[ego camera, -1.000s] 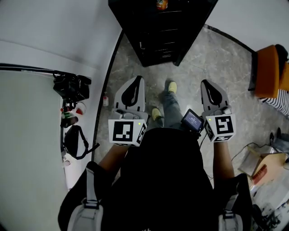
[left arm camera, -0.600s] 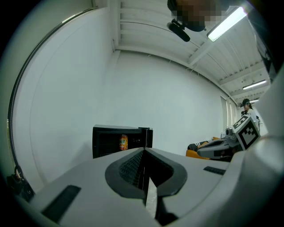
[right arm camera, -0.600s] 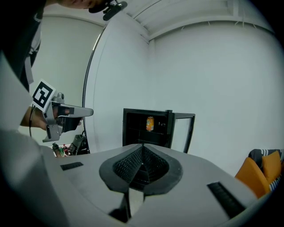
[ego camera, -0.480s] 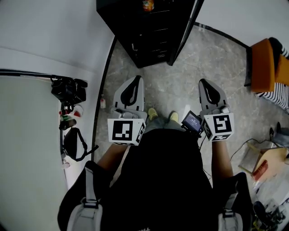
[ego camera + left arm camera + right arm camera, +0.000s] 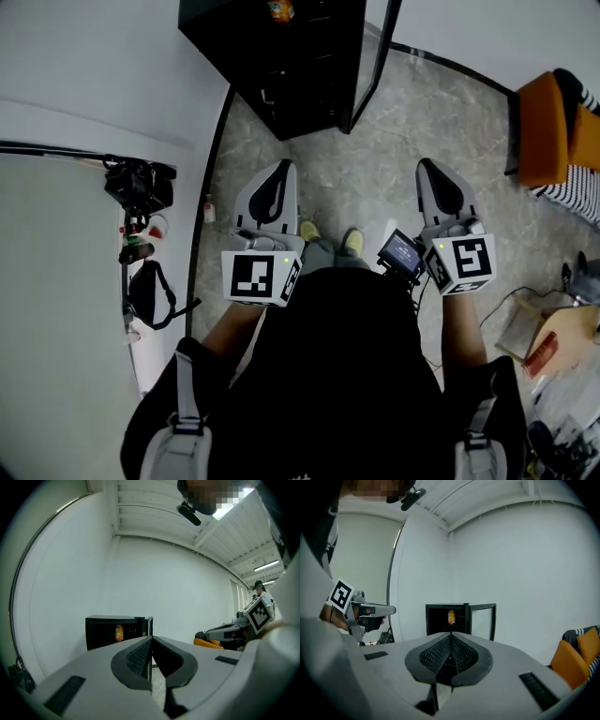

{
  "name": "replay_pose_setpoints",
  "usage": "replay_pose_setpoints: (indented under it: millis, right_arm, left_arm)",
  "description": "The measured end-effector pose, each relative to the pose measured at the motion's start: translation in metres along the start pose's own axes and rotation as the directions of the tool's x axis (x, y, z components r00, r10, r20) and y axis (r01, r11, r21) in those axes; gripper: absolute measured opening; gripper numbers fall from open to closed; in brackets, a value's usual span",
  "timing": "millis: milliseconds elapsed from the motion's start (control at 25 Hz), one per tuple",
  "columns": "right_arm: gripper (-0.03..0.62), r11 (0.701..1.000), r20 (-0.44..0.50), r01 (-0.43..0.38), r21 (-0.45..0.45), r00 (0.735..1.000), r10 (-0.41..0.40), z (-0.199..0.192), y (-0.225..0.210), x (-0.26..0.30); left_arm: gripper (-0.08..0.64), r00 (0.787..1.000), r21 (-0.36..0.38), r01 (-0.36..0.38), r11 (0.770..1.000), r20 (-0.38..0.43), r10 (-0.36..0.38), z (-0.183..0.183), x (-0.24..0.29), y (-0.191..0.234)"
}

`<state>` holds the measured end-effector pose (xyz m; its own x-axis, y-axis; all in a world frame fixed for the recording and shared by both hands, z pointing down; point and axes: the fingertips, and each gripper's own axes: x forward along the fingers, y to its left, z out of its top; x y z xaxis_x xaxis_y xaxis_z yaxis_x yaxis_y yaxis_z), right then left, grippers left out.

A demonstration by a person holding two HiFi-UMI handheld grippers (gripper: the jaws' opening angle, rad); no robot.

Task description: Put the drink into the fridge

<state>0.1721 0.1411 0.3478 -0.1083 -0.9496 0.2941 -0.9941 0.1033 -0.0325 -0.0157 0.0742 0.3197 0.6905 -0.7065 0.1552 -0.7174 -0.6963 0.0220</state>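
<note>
Boxy black fridge (image 5: 281, 75) — glass door (image 5: 483, 620) ajar, orange drink (image 5: 279, 11) inside.

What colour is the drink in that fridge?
Orange: the drink shows best in the right gripper view.

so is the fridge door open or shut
Open: in the right gripper view the door stands swung out to the right of the fridge, and the drink shows inside.
</note>
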Motion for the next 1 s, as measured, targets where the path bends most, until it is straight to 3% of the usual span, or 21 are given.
replay_pose_setpoints:
  millis: [120,240,680,840,1000]
  right_arm:
    - [0.014,1.000,0.049,-0.009,-0.003,0.999,0.009,0.000,-0.011,-0.011]
    - [0.015,1.000,0.020,-0.016,-0.001,1.000,0.016,-0.007,-0.012,-0.023]
    - [0.014,0.999,0.093,-0.017,-0.028,0.995,0.020,-0.001,-0.020,-0.041]
    - [0.015,1.000,0.051,-0.012,-0.017,0.999,0.013,-0.005,-0.021,-0.044]
    - [0.014,0.999,0.081,-0.019,-0.030,0.996,0.022,-0.003,-0.020,-0.038]
  left_arm:
    - [0.009,1.000,0.009,-0.011,1.000,0.004,0.011,0.000,-0.002,-0.017]
    - [0.009,1.000,0.009,-0.019,1.000,0.011,0.018,-0.001,-0.008,-0.028]
    - [0.009,0.999,0.033,-0.030,0.999,0.040,0.029,0.005,-0.017,-0.045]
    - [0.009,0.999,0.036,-0.027,0.999,0.039,0.026,0.005,-0.015,-0.049]
    - [0.009,0.999,0.033,-0.026,0.999,0.032,0.025,0.004,-0.015,-0.048]
